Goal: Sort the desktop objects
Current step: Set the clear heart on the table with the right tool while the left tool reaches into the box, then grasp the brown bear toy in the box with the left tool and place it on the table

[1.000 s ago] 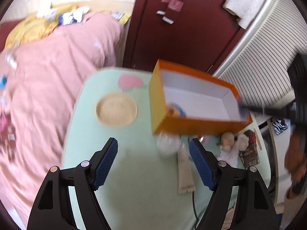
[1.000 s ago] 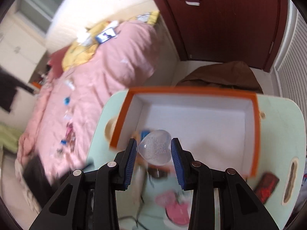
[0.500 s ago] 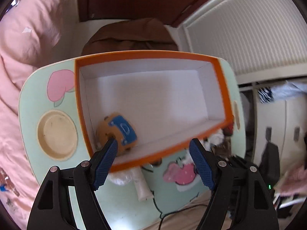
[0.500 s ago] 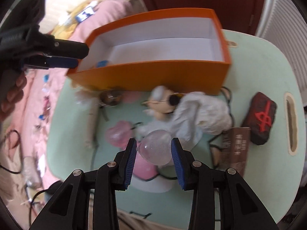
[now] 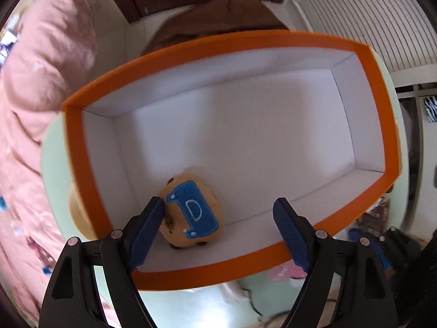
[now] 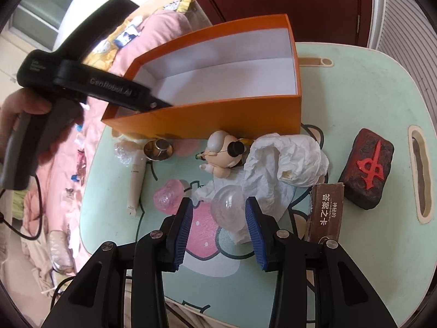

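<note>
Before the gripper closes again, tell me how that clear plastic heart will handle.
The clear plastic heart looks hollow and thin-walled, so it is probably light and may dent under a hard squeeze. Its glossy, rounded sides could slip between the right gripper, whose jaws are opening around it. Resting on crumpled paper, it may rock or slide.

1. Orange box (image 6: 218, 114), white inside, sits open at the back of the bench.
2. Tan plush with a blue "D" patch (image 5: 191, 213) lies in the box's corner.
3. Clear heart-shaped piece (image 6: 229, 207) rests on crumpled white paper, between the tongs.
</note>
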### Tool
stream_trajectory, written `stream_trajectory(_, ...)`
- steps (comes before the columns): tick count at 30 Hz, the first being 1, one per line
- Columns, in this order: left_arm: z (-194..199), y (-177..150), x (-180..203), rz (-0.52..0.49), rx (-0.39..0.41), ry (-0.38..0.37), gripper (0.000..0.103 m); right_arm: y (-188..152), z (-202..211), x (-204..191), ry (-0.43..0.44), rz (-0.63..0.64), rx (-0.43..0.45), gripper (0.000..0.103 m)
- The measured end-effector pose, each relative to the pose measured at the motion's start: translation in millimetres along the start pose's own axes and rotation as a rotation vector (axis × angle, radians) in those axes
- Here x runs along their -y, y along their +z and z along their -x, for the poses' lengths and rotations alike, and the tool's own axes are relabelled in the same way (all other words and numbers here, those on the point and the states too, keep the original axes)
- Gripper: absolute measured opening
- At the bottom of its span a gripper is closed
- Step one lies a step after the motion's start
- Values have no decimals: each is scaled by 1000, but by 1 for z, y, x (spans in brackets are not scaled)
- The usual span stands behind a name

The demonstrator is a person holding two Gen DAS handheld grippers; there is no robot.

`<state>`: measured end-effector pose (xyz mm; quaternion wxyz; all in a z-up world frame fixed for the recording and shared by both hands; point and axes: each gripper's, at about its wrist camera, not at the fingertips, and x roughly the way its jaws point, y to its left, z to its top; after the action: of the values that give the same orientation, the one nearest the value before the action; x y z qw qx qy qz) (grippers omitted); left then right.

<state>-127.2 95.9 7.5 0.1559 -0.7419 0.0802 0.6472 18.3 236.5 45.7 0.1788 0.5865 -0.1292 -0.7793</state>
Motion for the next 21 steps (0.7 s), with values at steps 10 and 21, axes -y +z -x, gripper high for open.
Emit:
stream_trajectory(10, 7, -5, 9, -27, 20, -52, 81, -3, 9, 18, 6, -22, 2, 39)
stream_trajectory(21, -15, -11, 15, -101, 40, -13, 45, -3, 10, 17, 3, -42, 15, 49)
